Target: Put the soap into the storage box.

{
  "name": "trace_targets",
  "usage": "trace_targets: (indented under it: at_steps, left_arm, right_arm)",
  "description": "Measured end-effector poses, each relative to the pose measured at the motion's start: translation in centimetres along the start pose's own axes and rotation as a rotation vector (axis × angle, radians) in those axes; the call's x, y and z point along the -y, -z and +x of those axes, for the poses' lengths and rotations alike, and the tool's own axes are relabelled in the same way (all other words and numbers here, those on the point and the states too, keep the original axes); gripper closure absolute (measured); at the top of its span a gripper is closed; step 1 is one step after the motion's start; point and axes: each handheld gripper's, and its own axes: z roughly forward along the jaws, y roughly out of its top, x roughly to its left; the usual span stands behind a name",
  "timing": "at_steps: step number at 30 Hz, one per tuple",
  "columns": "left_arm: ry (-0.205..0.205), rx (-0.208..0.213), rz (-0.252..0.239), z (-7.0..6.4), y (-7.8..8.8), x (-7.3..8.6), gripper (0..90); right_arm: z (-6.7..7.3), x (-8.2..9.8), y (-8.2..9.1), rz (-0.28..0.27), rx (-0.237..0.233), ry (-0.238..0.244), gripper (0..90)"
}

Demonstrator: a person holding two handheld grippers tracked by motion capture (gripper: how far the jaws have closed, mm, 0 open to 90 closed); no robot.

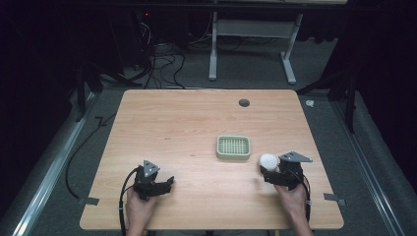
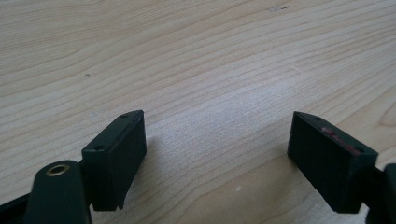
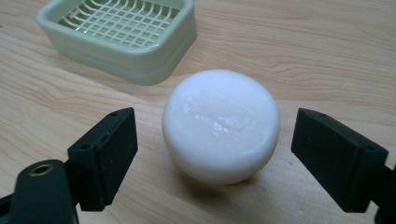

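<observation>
Right tool [image 3: 212,149] sits w/ jaws spread wide, one each side of the white round soap [image 3: 222,123], neither touching it yet. Soap rests flat on the tabletop [image 3: 327,51], centre of the right gripper view; in the high view it's lower right of centre [image 1: 268,161], just in front of the right tool [image 1: 270,172]. Jaws straddle it at mid-height, prob. so a squeeze catches the widest part of the puck rather than the rounded top edge, which looks glossy and likely slippery.

Green soap dish [image 3: 126,35], upper left of the right gripper view, has a grid insert and is empty. In the high view it's [image 1: 233,147] near the soap, just to its left and slightly further up the frame. Short hop between them, so the soap looks meant for the dish, approach lined up w/ the dish straight ahead.

Left tool [image 2: 215,154] also wide, nothing between the jaws but bare wood. High view has it [image 1: 167,183] lower left, well apart from soap and dish, resting low by the tabletop in the person's hand [image 1: 140,209]. Prob. parked out of the way, as one tool is enough for a piece this shape.

Step in hand, as I judge it: closing on the soap, grasp not yet made.
</observation>
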Motion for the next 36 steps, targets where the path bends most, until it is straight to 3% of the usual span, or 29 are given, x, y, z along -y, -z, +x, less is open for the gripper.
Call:
trace_targets:
  at_steps: [23, 36]
  left_arm:
    - [0.000, 0.000, 0.000, 0.0, 0.0, 0.0, 19.9]
    - [0.000, 0.000, 0.000, 0.0, 0.0, 0.0, 19.9]
  right_arm:
    - [-0.3, -0.5, -2.5, 0.055, 0.020, -0.006, 14.9]
    - [-0.4, -0.3, -3.2, 0.068, 0.000, -0.013, 23.3]
